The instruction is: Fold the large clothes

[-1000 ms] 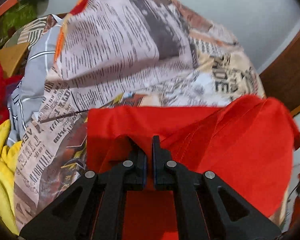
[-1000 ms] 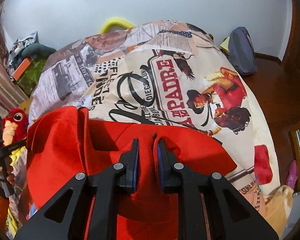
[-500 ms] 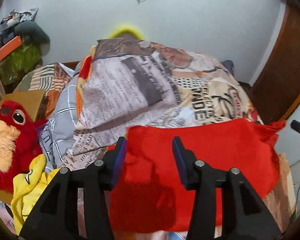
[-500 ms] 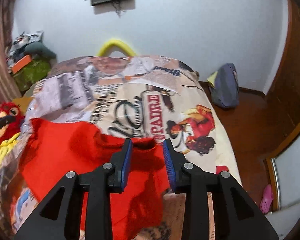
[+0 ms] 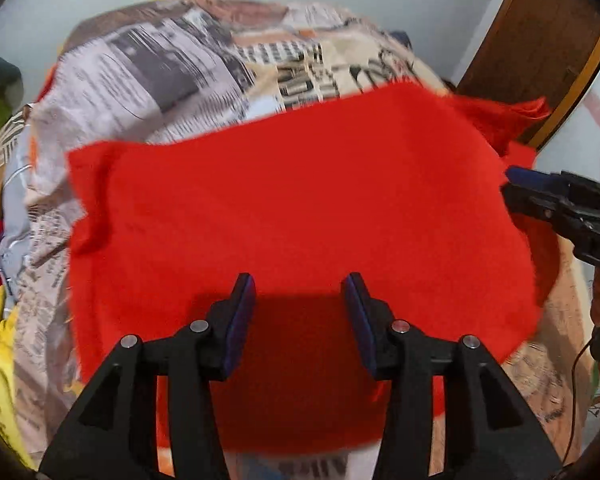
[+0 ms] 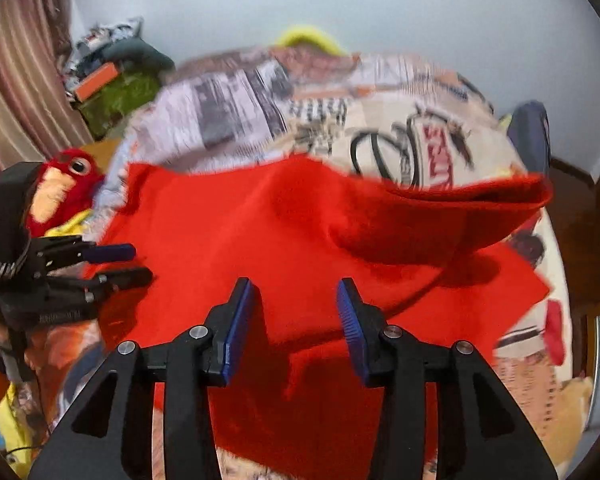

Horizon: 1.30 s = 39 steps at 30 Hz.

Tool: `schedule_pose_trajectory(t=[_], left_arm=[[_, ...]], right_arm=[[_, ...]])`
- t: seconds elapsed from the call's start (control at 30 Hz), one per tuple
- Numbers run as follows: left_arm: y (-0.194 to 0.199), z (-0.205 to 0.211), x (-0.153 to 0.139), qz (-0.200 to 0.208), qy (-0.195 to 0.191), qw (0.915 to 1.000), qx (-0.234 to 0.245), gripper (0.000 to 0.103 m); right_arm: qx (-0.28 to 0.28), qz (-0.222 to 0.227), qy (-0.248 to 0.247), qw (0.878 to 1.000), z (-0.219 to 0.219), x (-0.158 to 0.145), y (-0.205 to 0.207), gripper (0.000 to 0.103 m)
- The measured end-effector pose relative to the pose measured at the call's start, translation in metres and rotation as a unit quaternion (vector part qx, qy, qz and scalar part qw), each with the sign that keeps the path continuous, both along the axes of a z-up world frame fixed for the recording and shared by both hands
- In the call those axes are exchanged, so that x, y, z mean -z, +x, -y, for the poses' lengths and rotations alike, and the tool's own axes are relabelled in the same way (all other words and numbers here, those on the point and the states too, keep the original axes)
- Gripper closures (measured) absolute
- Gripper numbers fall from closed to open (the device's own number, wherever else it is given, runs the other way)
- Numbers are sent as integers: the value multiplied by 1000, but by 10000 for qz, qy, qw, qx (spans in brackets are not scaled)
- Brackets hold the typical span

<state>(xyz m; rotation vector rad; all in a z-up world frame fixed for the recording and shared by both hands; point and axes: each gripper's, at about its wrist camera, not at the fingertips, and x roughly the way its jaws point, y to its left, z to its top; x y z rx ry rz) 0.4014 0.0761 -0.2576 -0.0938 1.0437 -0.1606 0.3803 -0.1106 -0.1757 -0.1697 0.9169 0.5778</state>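
The red garment point(image 5: 300, 208) is spread on the bed's printed bedspread point(image 5: 188, 64), its long axis running from the left gripper's side to the right gripper's side. On the right side a fold point(image 6: 440, 216) is raised above the rest of the cloth. The near hem is hidden behind the gripper bodies, and the bedspread's print is blurred. The left gripper point(image 5: 298, 312) is seen wide open above the garment, nothing between its fingers. The right gripper point(image 6: 294, 312) is likewise spread wide and empty. A red plush bird point(image 6: 62, 192) is seen beyond the garment's left edge.
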Motion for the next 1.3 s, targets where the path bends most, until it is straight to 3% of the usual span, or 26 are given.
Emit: schedule_pose_trajectory(t=[0.13,0.2,0.27,0.33,0.43,0.47,0.53,0.6,0.67,0.77,0.9,1.0,1.13,1.2,1.3], left_arm=[[17,-3,11,140,40,9997,-186,45],[28,-13,12,238,107,9990,-355,43],[39,-25,18,249,512,9961,-671,43],[47,-42,26,144,658,9937,-898,43],[48,-65,32,72,551,9924,-1098,35],[46,-73,32,75,519,9917,-1174,33],[41,-83,29,129,454,9904,-1302,33],[35,-86,21,209,552,9869,-1503,37],[27,-84,12,320,772,9836,-1600,38],[22,-78,-3,403,551,9877,-1405,38],[5,-46,-23,551,355,9941,-870,38],[-9,-13,-28,570,233,9975,-342,38],[-25,19,-10,294,350,9989,83,38],[-32,23,0,259,489,9984,73,34],[-46,9,6,289,330,9989,-137,27]], right_arm=[[529,204,-269,9980,7,16,28,63],[720,151,-164,9972,20,21,46,64],[922,8,68,9957,36,25,63,66],[1139,118,54,9934,46,23,70,66],[1795,870,-823,9764,57,16,72,48],[1934,948,-987,9715,63,16,74,48],[2217,864,-1310,9624,78,17,79,48],[2329,684,-1262,9618,95,16,76,48],[2213,476,-654,9718,111,6,60,48],[1873,398,-26,9815,115,-10,32,47],[1300,270,440,9902,96,-22,4,47],[881,249,257,9955,72,-12,-5,43],[762,96,-604,9952,59,28,-10,41],[851,-51,-759,9935,69,45,-11,41],[1059,-264,-478,9929,96,54,-15,40]])
